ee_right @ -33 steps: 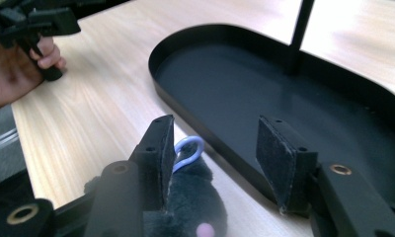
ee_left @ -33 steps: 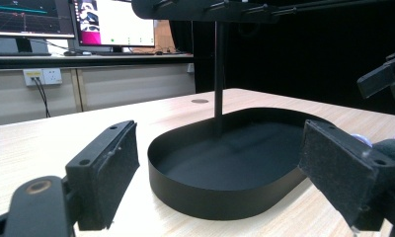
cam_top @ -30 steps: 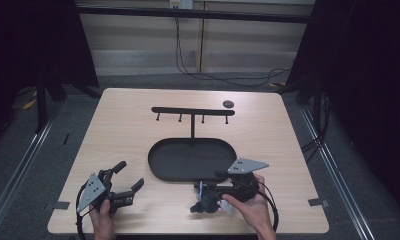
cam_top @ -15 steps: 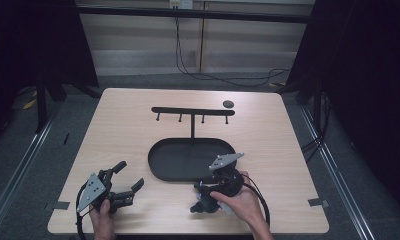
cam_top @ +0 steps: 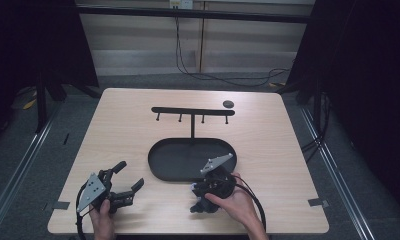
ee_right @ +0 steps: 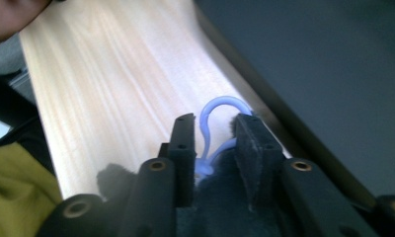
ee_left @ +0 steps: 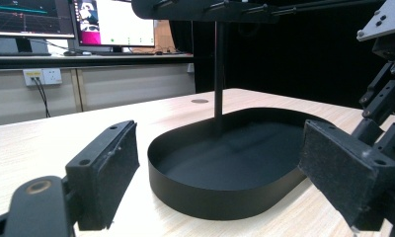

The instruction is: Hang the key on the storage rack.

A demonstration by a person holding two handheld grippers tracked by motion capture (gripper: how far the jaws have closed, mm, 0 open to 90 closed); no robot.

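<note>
The right gripper (cam_top: 204, 199) is seen at the lower centre of the high view, gripped from behind by a hand (cam_top: 236, 205) and tipped down toward the near edge of the table (cam_top: 128, 125). In the right gripper view its jaws are drawn narrow, having just been closing, and a pale blue loop (ee_right: 219, 121) of thin, cord-like material is seen between them, arching up past the jaw tips at the centre of the frame; whether the pads press on it cannot be told. The loop lies on the light wood close to the table's edge, beside dark fabric at the bottom of that frame. The left gripper (cam_top: 122, 181) is held at the lower left of the high view with its jaws spread wide and nothing between them. Just above the right gripper, a black oval tray (cam_top: 160, 165) is set at the table's centre, with a black T-shaped hook rack (cam_top: 192, 111) rising from its far side. A small dark disc (cam_top: 228, 104) lies beyond the rack's right end.
</note>
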